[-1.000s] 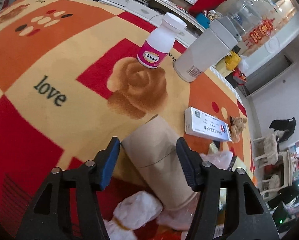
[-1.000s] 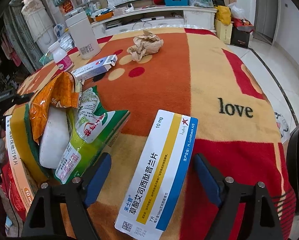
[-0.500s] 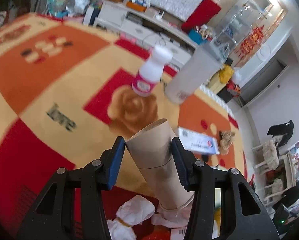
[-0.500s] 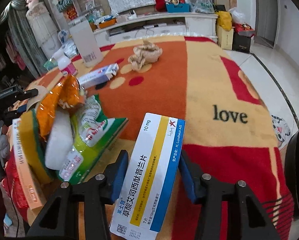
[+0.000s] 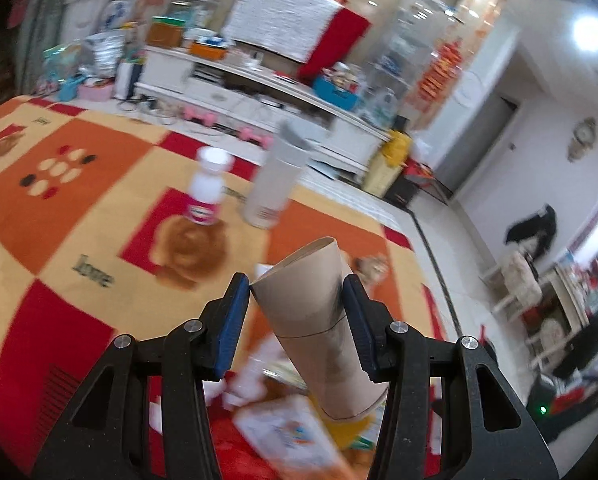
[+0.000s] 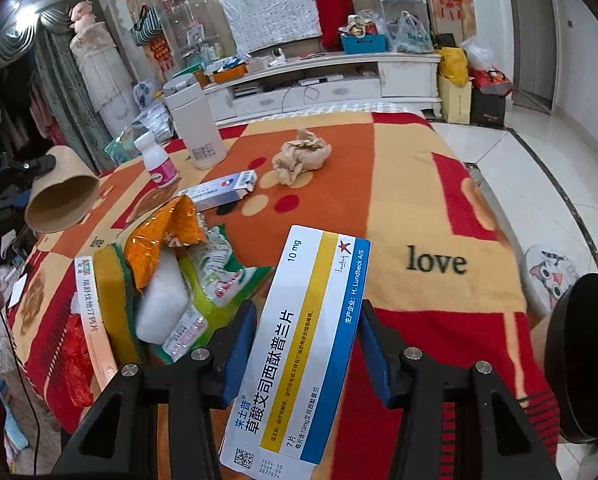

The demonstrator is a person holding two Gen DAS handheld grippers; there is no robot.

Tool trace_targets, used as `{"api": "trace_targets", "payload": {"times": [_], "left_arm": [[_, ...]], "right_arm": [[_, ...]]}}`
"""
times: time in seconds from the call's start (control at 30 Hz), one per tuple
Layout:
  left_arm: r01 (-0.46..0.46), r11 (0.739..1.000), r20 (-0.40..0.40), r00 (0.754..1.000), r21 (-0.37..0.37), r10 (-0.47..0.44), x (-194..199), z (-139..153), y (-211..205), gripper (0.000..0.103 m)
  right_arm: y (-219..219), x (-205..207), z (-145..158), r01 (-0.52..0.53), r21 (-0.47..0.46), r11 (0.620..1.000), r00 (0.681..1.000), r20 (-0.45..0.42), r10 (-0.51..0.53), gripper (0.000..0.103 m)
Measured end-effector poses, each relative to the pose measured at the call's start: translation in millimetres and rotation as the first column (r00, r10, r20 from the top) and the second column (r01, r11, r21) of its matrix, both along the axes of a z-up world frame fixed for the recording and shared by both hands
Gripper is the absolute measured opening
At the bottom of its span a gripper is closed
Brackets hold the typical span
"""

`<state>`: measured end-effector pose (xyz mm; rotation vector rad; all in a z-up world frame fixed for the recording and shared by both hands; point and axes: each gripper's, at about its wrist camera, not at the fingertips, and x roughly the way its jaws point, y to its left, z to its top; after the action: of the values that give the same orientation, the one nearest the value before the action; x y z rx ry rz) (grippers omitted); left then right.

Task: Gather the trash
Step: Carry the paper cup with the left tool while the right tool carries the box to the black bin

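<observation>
My left gripper (image 5: 297, 316) is shut on a brown cardboard tube (image 5: 319, 320), held tilted above the table; the same tube (image 6: 61, 196) shows at the left of the right wrist view. In my right gripper (image 6: 307, 344), shut, sits a white, yellow and blue medicine box (image 6: 299, 344), lifted off the blanket. Below it to the left lies a heap of wrappers: an orange packet (image 6: 167, 236), a green and white bag (image 6: 219, 280) and a yellow box (image 6: 99, 304). A crumpled brown paper (image 6: 301, 156) and a small blue-white box (image 6: 223, 190) lie farther back.
The table wears a red, orange and cream blanket (image 6: 419, 208) with "love" on it. A pink-labelled white bottle (image 6: 159, 162) and a tall white canister (image 6: 197, 126) stand at the back left. A white TV cabinet (image 6: 319, 84) is behind; tiled floor lies to the right.
Both grippers closed on their objects. The left one rose with the cardboard tube well off the trash heap. The right one lifted the medicine box a little off the blanket.
</observation>
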<state>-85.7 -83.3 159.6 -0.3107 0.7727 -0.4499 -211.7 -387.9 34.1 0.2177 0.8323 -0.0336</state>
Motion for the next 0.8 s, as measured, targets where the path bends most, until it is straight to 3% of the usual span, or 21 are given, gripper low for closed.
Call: {"api": "trace_targets", "payload": {"times": [0.37,0.8], "left_arm": [[0.227,0.973,-0.023,0.974,0.044,-0.226,-40,-4,-118,0.047],[0.410,0.905,-0.054,0.912,0.115,-0.406,-81,-13,-250,0.047]], "right_arm": [[-51,-32,9,0.106,-0.049,0.993,0.994,0.021,-0.105,0.049],[-133,-81,10,0.255,-0.063,0.965,0.967,0.009,-0.255,0.049]]}}
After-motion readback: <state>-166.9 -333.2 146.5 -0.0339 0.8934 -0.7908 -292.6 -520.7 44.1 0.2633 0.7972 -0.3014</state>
